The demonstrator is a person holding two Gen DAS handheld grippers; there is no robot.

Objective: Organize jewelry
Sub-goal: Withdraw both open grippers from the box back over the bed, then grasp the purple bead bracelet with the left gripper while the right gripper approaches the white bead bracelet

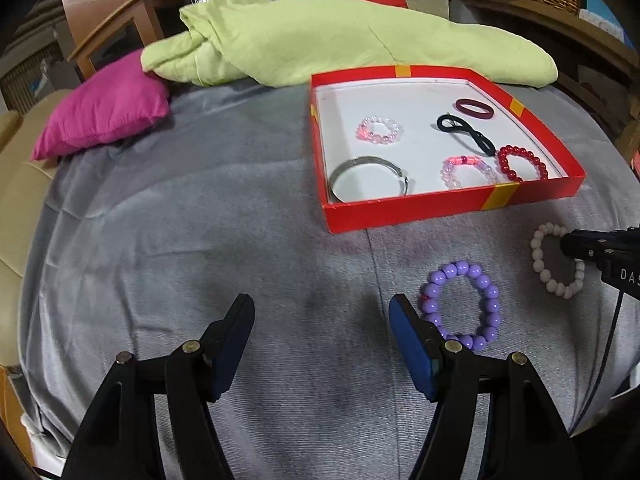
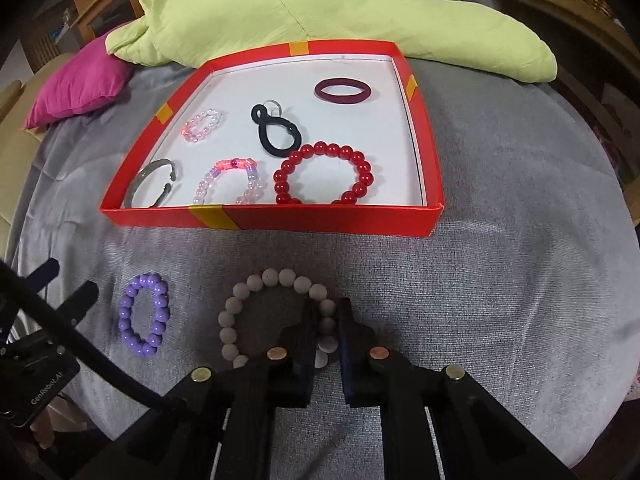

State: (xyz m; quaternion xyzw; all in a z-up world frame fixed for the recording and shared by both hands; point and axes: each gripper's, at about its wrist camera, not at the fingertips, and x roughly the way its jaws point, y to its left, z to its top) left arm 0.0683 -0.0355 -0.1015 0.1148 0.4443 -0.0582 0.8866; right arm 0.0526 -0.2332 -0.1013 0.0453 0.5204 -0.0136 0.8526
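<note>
Right gripper clamped on white bead bracelet, only its view confirms, left gripper spread wide

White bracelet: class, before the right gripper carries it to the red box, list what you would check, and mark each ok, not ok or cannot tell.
1. Right gripper closed around white bracelet strand: ok.
2. Grip firm enough to lift: cannot tell.
3. Red box open: ok.
4. Free floor near the red bracelet, right side: ok.
5. Left gripper open, apart from purple bracelet: ok.
6. Path to box unobstructed: ok.
</note>
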